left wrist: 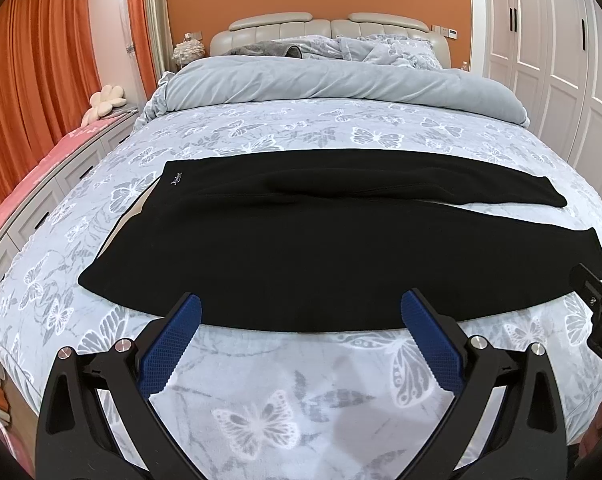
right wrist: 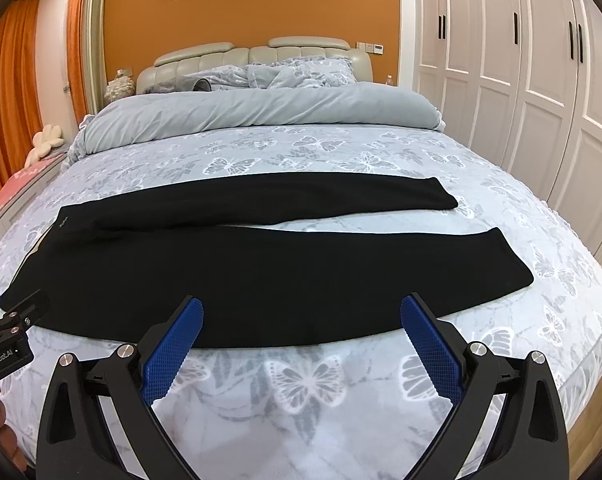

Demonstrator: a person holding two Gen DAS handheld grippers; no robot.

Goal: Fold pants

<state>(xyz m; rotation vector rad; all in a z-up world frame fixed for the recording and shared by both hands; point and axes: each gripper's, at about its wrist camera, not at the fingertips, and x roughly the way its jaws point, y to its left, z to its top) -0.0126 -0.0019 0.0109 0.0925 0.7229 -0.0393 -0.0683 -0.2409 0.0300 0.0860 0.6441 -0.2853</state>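
I judge this the very start: the black, soft knit pants (left wrist: 285,240) lie flat and unfolded across the foot of the bed, on the pale grey fleece bedspread printed with white butterflies (left wrist: 261,420), waistband to my left, the two legs running right and parted by a narrow wedge of spread. My left gripper (left wrist: 301,312) hovers at the near hem edge, blue ridged pads spread wide, holding nothing; my right gripper (right wrist: 301,316) does likewise, jaws agape over the near leg. Next, I reckon, both must pinch the near leg's edge (the cloth looks limp and thick) and carry it over onto the far leg (right wrist: 301,196), keeping the seams aligned.
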